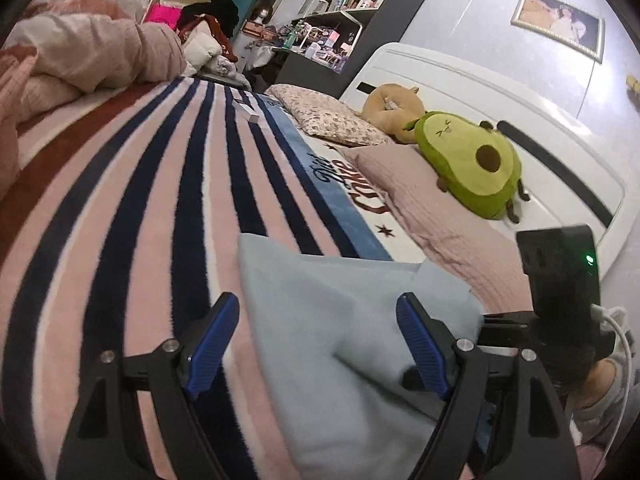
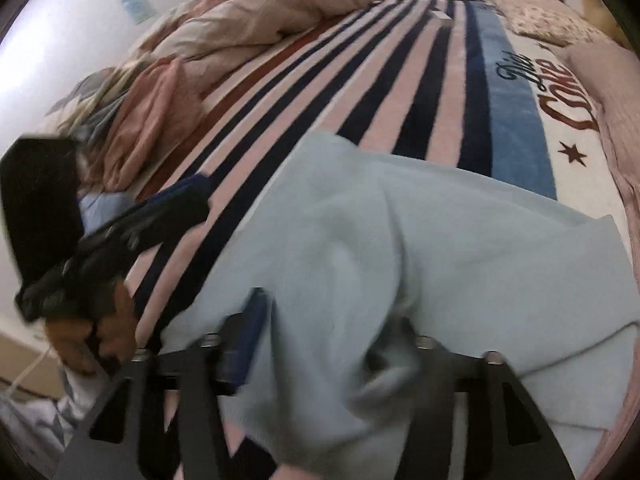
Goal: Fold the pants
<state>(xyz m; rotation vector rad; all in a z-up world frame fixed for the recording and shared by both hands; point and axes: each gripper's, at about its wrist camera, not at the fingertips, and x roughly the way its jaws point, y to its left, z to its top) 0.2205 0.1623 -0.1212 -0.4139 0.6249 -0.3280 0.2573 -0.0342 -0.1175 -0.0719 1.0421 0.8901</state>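
Left wrist view: left gripper (image 1: 316, 344) spread wide over the light blue pants (image 1: 320, 320) on the striped blanket (image 1: 120, 208). Right gripper (image 2: 320, 344) is blurry, can't tell. Seems mid-fold; next needs an edge pinch.

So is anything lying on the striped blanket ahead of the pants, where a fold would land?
Nothing close. Beyond the light blue pants the striped blanket is bare; a small white box lies farther off, and the avocado plush sits aside on the pillows.
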